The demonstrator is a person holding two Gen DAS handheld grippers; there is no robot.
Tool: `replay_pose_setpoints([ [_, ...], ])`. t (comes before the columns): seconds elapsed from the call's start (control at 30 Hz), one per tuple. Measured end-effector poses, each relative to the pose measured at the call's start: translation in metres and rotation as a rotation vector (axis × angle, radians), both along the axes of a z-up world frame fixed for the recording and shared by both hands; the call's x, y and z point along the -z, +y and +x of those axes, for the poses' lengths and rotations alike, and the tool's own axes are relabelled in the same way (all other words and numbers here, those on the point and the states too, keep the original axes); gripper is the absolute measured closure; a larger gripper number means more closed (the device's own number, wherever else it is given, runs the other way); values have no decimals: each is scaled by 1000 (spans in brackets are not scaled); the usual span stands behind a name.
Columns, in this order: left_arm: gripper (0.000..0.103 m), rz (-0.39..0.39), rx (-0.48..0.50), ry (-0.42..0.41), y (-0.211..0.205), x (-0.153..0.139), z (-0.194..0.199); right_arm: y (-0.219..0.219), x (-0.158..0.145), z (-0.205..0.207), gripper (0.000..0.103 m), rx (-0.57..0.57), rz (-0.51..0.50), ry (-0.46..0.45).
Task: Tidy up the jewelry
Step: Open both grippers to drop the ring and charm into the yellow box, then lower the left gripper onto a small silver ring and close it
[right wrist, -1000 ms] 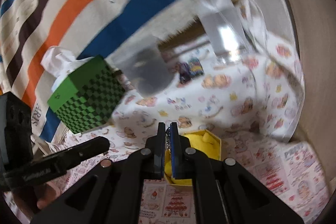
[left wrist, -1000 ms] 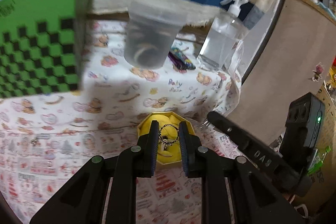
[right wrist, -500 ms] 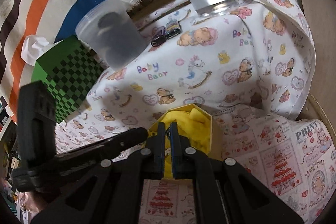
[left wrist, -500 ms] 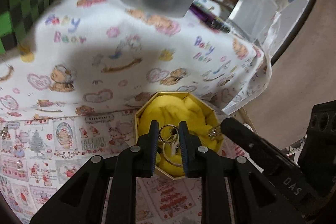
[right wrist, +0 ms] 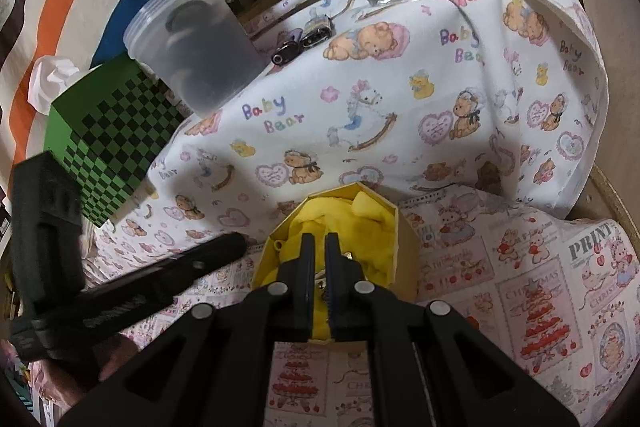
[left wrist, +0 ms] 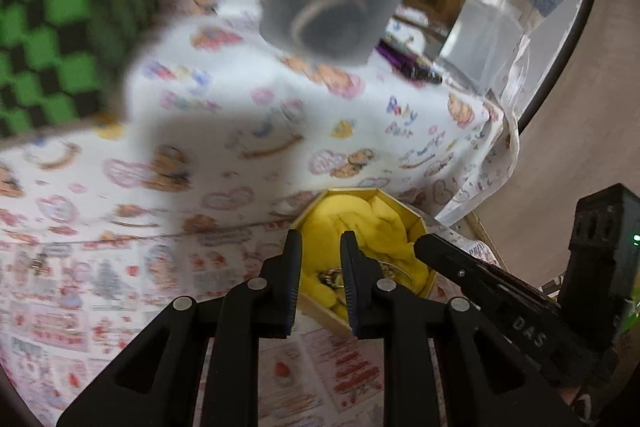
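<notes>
A small octagonal box (left wrist: 429,281) with yellow cloth lining sits on the patterned cloth; it also shows in the right wrist view (right wrist: 394,227). My left gripper (left wrist: 319,247) is open above it with nothing between its fingers. A ringed chain piece of jewelry (left wrist: 330,277) lies on the yellow lining below. My right gripper (right wrist: 320,245) is over the same box, its fingers nearly together with a narrow gap. A small chain (right wrist: 325,293) shows in that gap; whether it is pinched is unclear.
A frosted plastic cup (right wrist: 196,43) holding dark rings, a green checkered box (right wrist: 108,135), a clear pump bottle (left wrist: 492,27) and two small dark items (right wrist: 304,41) stand at the back. The table edge drops off at the right.
The jewelry that hung between my left fingers now lies in the yellow box, and the left gripper has lifted slightly. The right gripper stays low over the box.
</notes>
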State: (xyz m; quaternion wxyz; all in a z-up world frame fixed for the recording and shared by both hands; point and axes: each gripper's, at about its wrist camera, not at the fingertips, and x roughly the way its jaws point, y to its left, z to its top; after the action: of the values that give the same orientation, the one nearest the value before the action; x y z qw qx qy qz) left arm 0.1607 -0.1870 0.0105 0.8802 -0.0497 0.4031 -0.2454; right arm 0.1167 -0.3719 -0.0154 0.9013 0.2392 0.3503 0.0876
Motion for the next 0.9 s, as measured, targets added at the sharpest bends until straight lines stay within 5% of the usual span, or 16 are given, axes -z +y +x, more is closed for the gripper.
replay_pose_setpoints([
  [0.17, 85, -22, -57, -56, 30, -18, -14, 2, -5, -5, 98, -5, -6, -25],
  [0.37, 83, 38, -100, -141, 61, -36, -32, 11, -17, -16, 89, 11, -101, -72],
  [0.47, 72, 57, -136, -196, 80, -46, -44, 17, -24, -23, 73, 32, -148, -115],
  [0.53, 47, 66, -174, -221, 94, -50, -52, 22, -26, -24, 70, 32, -170, -125],
  [0.67, 36, 38, -249, -237, 120, -52, -62, 28, -25, -26, 48, 41, -199, -135],
  [0.9, 19, 28, -329, -206, 156, -38, -57, 38, -24, -31, 30, 49, -269, -156],
])
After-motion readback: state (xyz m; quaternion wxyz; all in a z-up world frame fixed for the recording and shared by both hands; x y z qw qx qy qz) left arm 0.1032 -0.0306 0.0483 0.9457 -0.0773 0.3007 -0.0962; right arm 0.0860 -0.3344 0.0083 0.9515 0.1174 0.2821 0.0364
